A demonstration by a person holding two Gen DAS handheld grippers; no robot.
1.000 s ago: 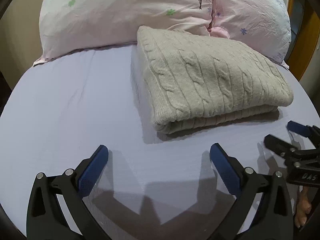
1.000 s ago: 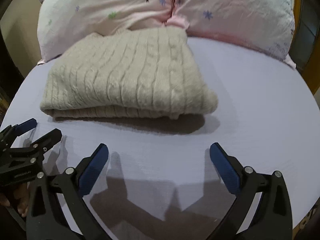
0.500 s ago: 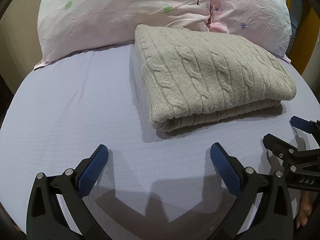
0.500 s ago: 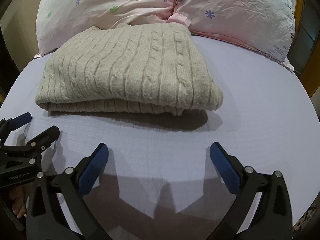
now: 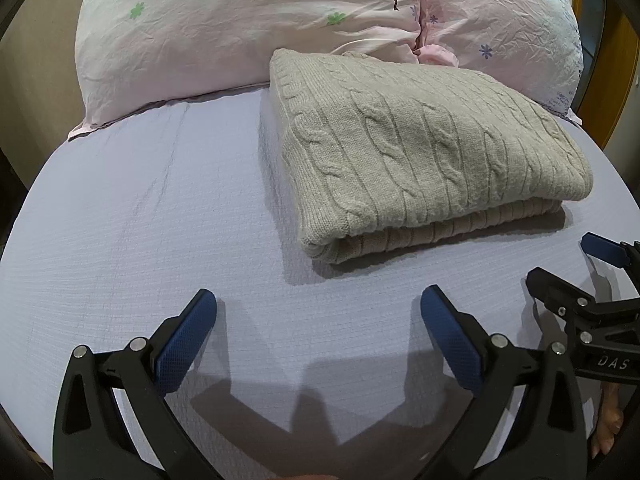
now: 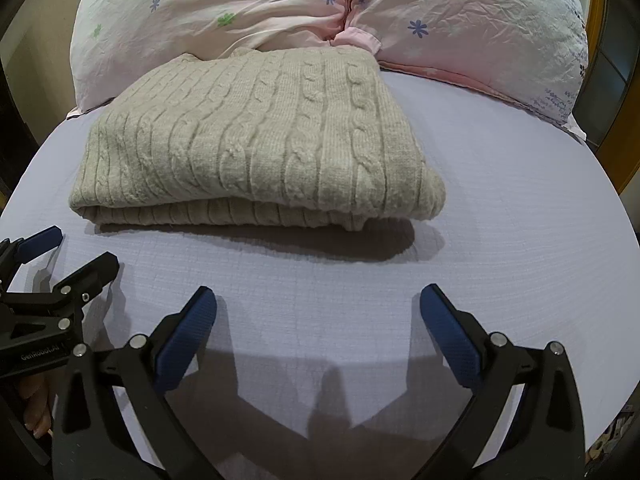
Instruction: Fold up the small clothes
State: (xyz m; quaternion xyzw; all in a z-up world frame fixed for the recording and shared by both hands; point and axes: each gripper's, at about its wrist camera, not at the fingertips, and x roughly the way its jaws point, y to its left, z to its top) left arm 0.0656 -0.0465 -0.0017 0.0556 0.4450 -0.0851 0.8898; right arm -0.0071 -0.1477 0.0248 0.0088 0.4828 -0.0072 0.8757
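Observation:
A beige cable-knit sweater (image 5: 420, 152) lies folded in a flat rectangle on the pale lilac bed sheet (image 5: 140, 208), its far edge against the pillows. It also shows in the right wrist view (image 6: 264, 140). My left gripper (image 5: 318, 308) is open and empty, hovering over bare sheet in front of the sweater's left corner. My right gripper (image 6: 318, 304) is open and empty, over bare sheet in front of the sweater's right half. Each gripper shows at the edge of the other's view: the right one (image 5: 568, 260) and the left one (image 6: 76, 248).
Two pink flowered pillows (image 5: 248, 20) (image 6: 472, 28) lie along the head of the bed behind the sweater. A wooden frame (image 5: 612, 60) stands at the right edge. The sheet (image 6: 500, 220) stretches left and right of the sweater.
Both grippers have drawn slightly back and up from the sweater, staying open. The sweater has not moved.

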